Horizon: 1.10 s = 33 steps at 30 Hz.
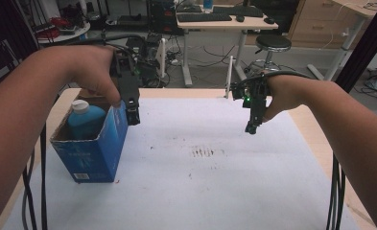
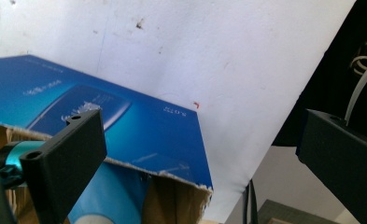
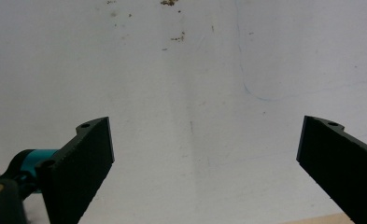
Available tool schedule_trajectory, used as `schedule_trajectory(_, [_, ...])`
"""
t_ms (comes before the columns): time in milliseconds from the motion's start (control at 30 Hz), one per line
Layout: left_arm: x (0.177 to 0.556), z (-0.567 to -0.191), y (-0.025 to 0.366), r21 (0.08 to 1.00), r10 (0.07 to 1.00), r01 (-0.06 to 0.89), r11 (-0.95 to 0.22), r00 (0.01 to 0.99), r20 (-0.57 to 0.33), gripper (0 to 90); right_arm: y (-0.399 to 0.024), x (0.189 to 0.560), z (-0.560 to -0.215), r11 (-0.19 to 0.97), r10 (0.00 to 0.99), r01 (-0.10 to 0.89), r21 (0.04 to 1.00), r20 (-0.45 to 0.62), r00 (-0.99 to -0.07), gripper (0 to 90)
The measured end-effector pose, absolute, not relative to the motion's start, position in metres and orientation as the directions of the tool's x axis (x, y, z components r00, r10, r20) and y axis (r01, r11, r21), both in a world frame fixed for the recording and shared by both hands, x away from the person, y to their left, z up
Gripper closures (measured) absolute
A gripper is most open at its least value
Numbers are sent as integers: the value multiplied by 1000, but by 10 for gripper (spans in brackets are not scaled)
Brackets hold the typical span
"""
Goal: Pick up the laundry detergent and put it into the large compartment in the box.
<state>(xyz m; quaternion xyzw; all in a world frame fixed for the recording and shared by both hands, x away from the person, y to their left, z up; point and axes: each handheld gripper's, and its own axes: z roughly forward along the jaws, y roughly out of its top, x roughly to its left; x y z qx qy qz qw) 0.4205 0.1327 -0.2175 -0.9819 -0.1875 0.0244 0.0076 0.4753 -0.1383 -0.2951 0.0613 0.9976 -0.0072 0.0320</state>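
Left claw gapes wide at the open blue carton's rim, grasping nothing. Blue bottle stands inside, apparently white-capped. Right claw spread wide, empty, above white tabletop.

White table, blue box atop.

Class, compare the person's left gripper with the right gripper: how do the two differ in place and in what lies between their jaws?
The left gripper hangs at the blue box's open top, by a blue bottle; the right gripper hangs over bare white table. The left gripper's jaws frame a box corner; the right gripper's jaws frame only tabletop. Both are open, holding nothing.
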Motion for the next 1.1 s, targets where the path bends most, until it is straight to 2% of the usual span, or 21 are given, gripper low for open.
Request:
schedule_trajectory(467, [426,-228,120,-11,295,295,-955,953,-69,17,-133,472,-296,996,88,89,-19,-66,-994,29])
schedule_trajectory(1100, [439,-235,117,-9,291,291,-957,953,-84,17,-135,477,-297,997,81,82,-11,-59,-995,29])
